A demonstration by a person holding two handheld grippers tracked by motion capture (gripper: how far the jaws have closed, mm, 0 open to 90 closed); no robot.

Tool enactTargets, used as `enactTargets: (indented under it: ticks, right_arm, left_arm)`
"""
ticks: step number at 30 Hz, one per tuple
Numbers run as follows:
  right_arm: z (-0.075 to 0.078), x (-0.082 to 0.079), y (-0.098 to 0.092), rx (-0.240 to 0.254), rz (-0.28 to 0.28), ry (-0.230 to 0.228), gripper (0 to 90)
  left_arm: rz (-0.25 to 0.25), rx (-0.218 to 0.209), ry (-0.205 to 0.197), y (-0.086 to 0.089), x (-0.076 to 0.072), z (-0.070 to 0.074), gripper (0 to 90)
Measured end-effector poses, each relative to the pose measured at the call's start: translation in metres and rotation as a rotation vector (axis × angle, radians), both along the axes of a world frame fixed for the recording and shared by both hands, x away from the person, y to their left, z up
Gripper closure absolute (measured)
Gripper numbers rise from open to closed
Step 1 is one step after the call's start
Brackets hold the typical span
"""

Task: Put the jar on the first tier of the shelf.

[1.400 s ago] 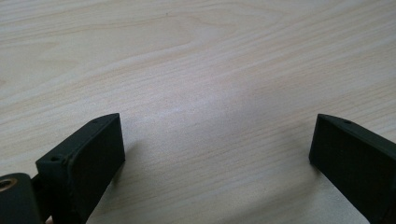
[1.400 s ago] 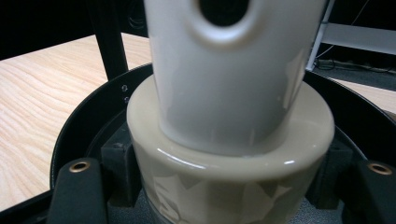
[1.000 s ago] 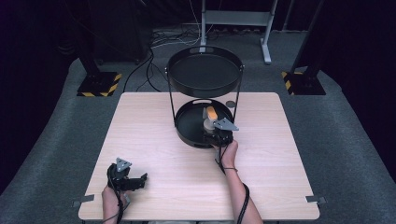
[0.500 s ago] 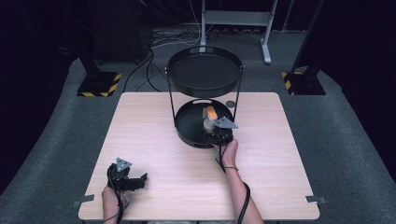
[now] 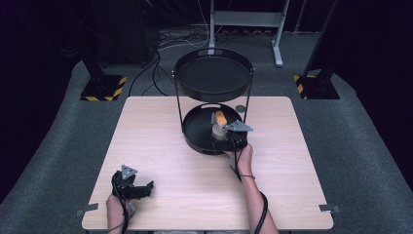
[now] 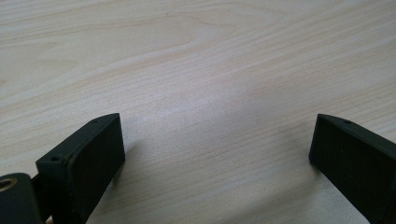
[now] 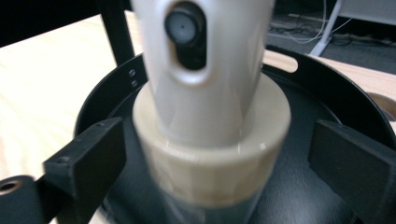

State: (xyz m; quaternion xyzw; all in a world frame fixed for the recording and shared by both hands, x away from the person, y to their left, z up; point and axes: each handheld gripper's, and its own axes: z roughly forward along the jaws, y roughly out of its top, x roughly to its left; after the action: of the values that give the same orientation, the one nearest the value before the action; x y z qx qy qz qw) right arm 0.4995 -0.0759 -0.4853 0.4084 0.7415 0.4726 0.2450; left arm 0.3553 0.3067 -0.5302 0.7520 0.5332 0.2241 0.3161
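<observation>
Over on the left, the left tool sits low on the pale wooden counter, near the person's edge. The left gripper view has its jaws spread wide over bare wood grain, nothing between them. That one is idle.

Moving to the middle: a black two-tier stand, with its upper tray raised on thin posts and bare inside as far as I can see. Below it the lower tray rests on the counter and holds the one thing in play, a pale spray bottle with an orange top, standing upright toward the tray's right side.

And here is the right tool, reaching in over the near rim. Its jaws have just been opening, and the right gripper view shows them standing clear of the bottle on both sides, the bottle between them but not pinched. Released, then.

My read is that this is the let-go after a placement, with the bottle set down in the lower tray. The next move calls for a straight pull back toward the person, jaws kept wide, so neither pad clips the bottle's collar or tips it, and with care around the stand's right post just beside the hand.

A small round thing lies on the counter just behind the lower tray; I cannot tell what it is.
</observation>
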Motion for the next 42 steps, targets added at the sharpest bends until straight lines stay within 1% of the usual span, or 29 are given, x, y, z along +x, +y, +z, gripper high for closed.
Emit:
enactTargets:
  ticks: [3, 8, 10, 13, 15, 16, 17, 18, 19, 24, 26, 28, 29, 31, 33, 34, 36, 38, 42]
  right_arm:
    - [0.004, -0.008, -0.006, -0.016, 0.007, 0.004, 1.4]
    - [0.011, -0.030, -0.025, -0.027, 0.005, -0.004, 0.0]
    - [0.013, -0.039, -0.033, -0.042, 0.009, 0.000, 0.0]
    - [0.013, -0.052, -0.043, -0.064, 0.011, 0.005, 0.0]
    - [0.012, -0.062, -0.050, -0.083, 0.003, 0.015, 0.0]
    - [0.012, -0.066, -0.053, -0.083, 0.002, 0.016, 0.0]
    - [0.011, -0.073, -0.059, -0.083, -0.005, 0.022, 0.0]
    - [0.009, -0.080, -0.064, -0.094, -0.018, 0.030, 0.0]
    - [0.008, -0.085, -0.068, -0.096, -0.024, 0.033, 0.0]
    - [-0.006, -0.113, -0.091, -0.103, -0.091, 0.082, 0.0]
    - [-0.013, -0.123, -0.101, -0.110, -0.117, 0.116, 0.0]
    - [-0.022, -0.133, -0.109, -0.123, -0.141, 0.141, 0.0]
    - [-0.026, -0.137, -0.113, -0.124, -0.151, 0.162, 0.0]
    - [-0.035, -0.144, -0.120, -0.128, -0.156, 0.195, 0.0]
    - [-0.041, -0.149, -0.125, -0.143, -0.168, 0.226, 0.0]
    - [-0.042, -0.150, -0.127, -0.160, -0.172, 0.248, 0.0]
    - [-0.043, -0.154, -0.129, -0.174, -0.190, 0.240, 0.0]
    - [-0.044, -0.155, -0.130, -0.174, -0.189, 0.281, 0.0]
    - [-0.044, -0.156, -0.130, -0.172, -0.191, 0.284, 0.0]
  left_arm:
    - [0.000, 0.000, 0.000, 0.000, 0.000, 0.000, 2.8]
    - [0.000, 0.000, 0.000, 0.000, 0.000, 0.000, 2.8]
    - [0.000, 0.000, 0.000, 0.000, 0.000, 0.000, 2.8]
    - [0.000, 0.000, 0.000, 0.000, 0.000, 0.000, 2.8]
    - [0.000, 0.000, 0.000, 0.000, 0.000, 0.000, 2.9]
    - [0.000, 0.000, 0.000, 0.000, 0.000, 0.000, 2.9]
    - [-0.001, 0.000, 0.000, 0.000, 0.000, 0.000, 2.9]
    - [-0.001, 0.000, 0.000, 0.000, 0.000, 0.000, 2.9]
    - [-0.001, 0.000, 0.000, 0.000, 0.000, 0.000, 2.9]
    - [-0.001, 0.000, 0.000, 0.000, 0.000, 0.000, 2.9]
    - [-0.001, 0.000, 0.000, 0.000, 0.000, 0.000, 2.9]
    - [-0.001, 0.000, 0.000, 0.000, 0.000, 0.000, 2.9]
    - [-0.001, 0.001, 0.000, 0.000, 0.000, 0.000, 2.9]
    - [-0.001, 0.000, 0.000, 0.000, 0.000, 0.000, 3.0]
    - [-0.004, 0.000, -0.001, 0.000, 0.000, 0.000, 3.0]
    - [-0.005, 0.000, -0.001, 0.000, 0.000, 0.000, 3.0]
    - [-0.006, 0.000, 0.000, 0.000, 0.000, 0.000, 3.0]
    - [-0.005, 0.000, -0.001, 0.000, 0.000, 0.000, 3.0]
    - [-0.006, 0.000, 0.000, 0.000, 0.000, 0.000, 3.0]
